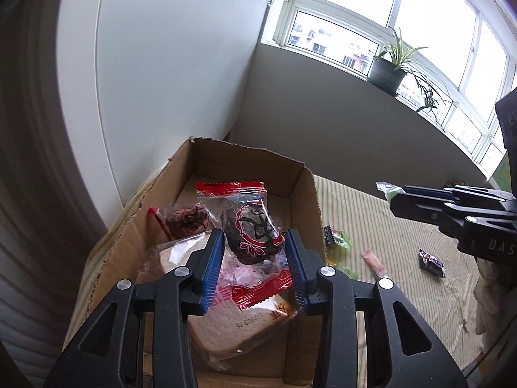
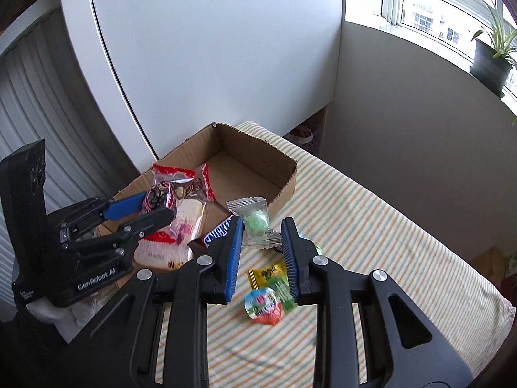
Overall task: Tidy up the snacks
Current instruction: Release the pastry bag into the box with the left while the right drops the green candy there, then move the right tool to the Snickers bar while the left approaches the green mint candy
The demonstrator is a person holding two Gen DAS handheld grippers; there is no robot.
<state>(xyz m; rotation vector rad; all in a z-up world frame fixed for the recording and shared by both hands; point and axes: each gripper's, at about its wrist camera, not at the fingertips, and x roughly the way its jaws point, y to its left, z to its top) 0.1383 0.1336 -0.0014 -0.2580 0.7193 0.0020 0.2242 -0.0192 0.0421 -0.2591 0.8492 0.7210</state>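
Crinkly, light and slippery, the red cake packet (image 1: 255, 236) hangs over the box (image 1: 303, 200), left gripper (image 1: 255, 258) jaws clamped around its bulge, while the right gripper (image 2: 261, 239) jaws clamp the green candy (image 2: 257, 223) mid-wrapper, likely squashable.

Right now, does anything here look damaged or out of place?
The cardboard box has ragged, torn top edges where its flaps are gone. Several snacks still lie loose on the striped cloth outside it, among them a Snickers bar propped against the box's side. Nothing looks spilled.
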